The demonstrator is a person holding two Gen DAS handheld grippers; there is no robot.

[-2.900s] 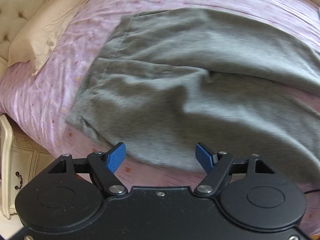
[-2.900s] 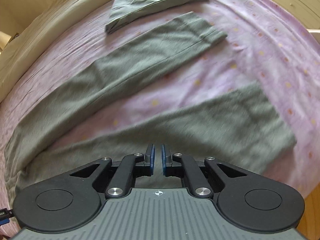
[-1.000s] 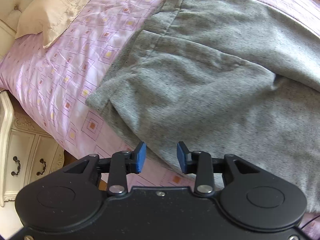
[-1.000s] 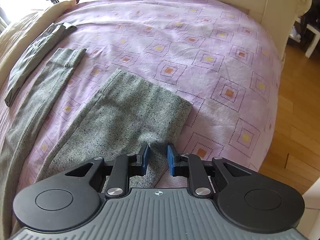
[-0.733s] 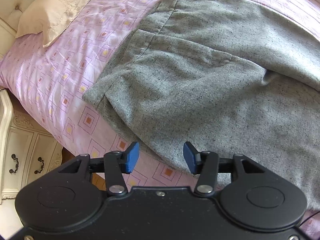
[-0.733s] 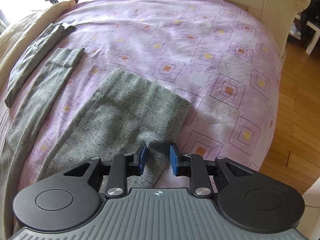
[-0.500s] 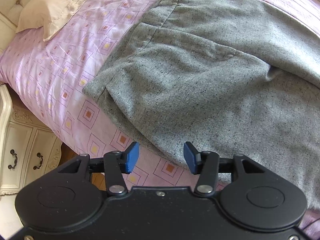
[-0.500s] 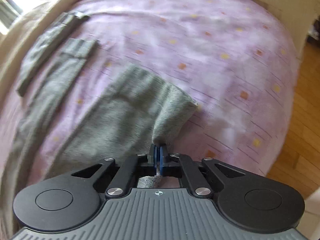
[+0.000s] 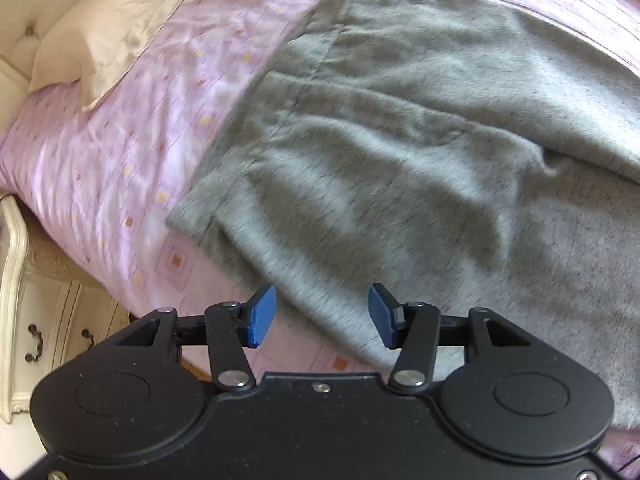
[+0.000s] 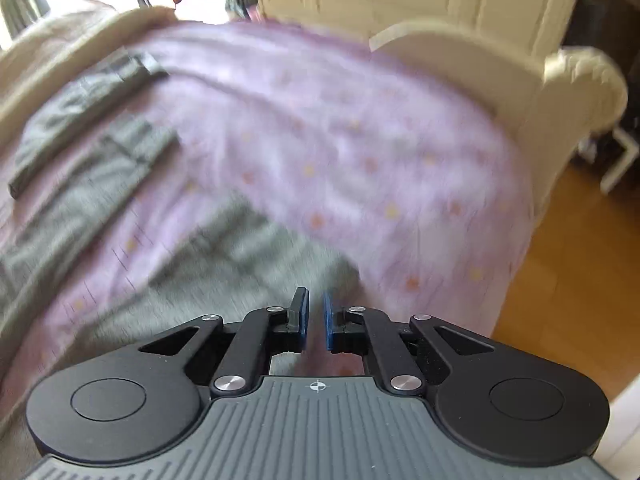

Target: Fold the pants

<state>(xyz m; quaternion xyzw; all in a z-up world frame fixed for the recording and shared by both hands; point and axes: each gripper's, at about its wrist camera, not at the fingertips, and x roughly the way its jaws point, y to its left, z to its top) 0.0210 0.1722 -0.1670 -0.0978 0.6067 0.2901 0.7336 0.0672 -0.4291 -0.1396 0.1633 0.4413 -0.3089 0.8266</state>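
- While both views are motion-blurred, one pair of grey pants [image 9: 400,160] reads clearly: spread flat on the bed, with the waist end filling the left wrist view.
- Two legs counted in the right wrist view: near leg [image 10: 240,264] runs down to the gripper, and far leg [image 10: 80,184] lies apart from it, with a strip of bedspread between them.
- One left gripper [image 9: 322,316] is above the near edge of the waist end. Its two blue pads stand well apart, and the jaws have just been opening. Grey cloth shows in the gap beyond them, but neither pad presses on it.
- One right gripper [image 10: 314,316] is over the cuff end of the near leg. Its two blue pads are a narrow slit apart, and the jaws have just been opening. No cloth is seen clamped in the slit, though the blur limits certainty.
- One darker folded garment [image 10: 80,104] lies beyond the far leg, separate from it.
- One pink-lilac bedspread [image 9: 120,160] with small square motifs lies under everything.
- One cream pillow [image 9: 100,40] sits near the waist end, not touching the pants, with one tufted headboard [image 9: 32,12] behind it.
- One cream footboard [image 10: 520,80] is at the leg end.
- One white nightstand [image 9: 48,320] stands beside the bed, with two dark drawer handles visible.
- Wooden floor [image 10: 568,280] lies past the bed's edge.
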